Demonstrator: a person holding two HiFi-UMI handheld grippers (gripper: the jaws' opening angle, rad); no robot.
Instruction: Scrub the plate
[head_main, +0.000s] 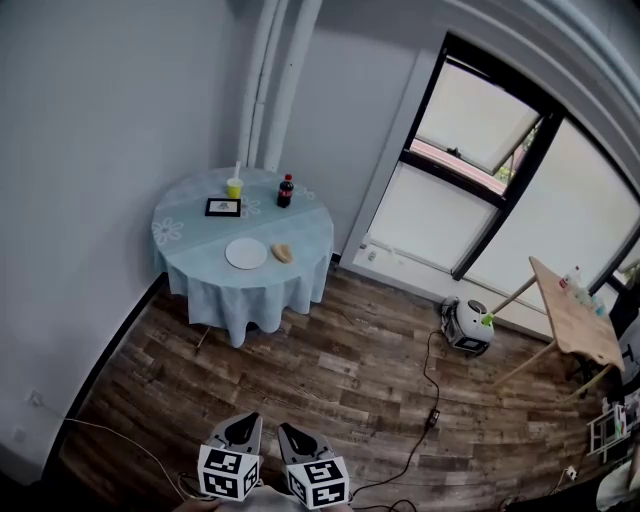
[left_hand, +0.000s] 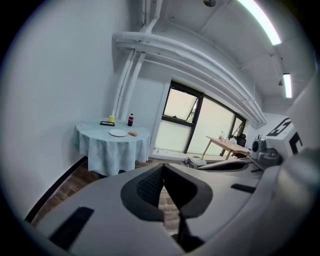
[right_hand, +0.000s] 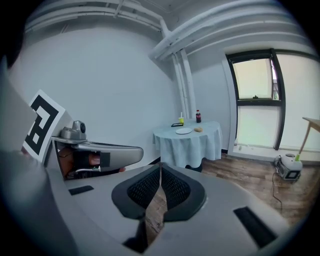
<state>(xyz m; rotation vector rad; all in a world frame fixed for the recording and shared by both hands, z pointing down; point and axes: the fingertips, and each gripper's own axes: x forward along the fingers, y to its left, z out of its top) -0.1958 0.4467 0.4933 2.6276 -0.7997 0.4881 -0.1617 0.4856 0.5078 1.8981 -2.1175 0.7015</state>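
A white plate (head_main: 246, 253) lies on a round table (head_main: 180, 240) with a pale blue cloth, far across the room. A tan sponge (head_main: 283, 253) sits just right of the plate. The left gripper view shows the plate (left_hand: 118, 133) and sponge (left_hand: 133, 133) small and distant, as does the right gripper view, with plate (right_hand: 183, 131) and sponge (right_hand: 198, 129). My left gripper (head_main: 248, 420) and right gripper (head_main: 285, 432) hang side by side at the bottom of the head view, both shut and empty, far from the table.
On the table stand a yellow cup (head_main: 235, 187), a dark cola bottle (head_main: 285, 191) and a black-framed card (head_main: 223, 207). A small white appliance (head_main: 467, 325) with a trailing cable sits on the wood floor. A wooden table (head_main: 570, 320) stands at the right by the windows.
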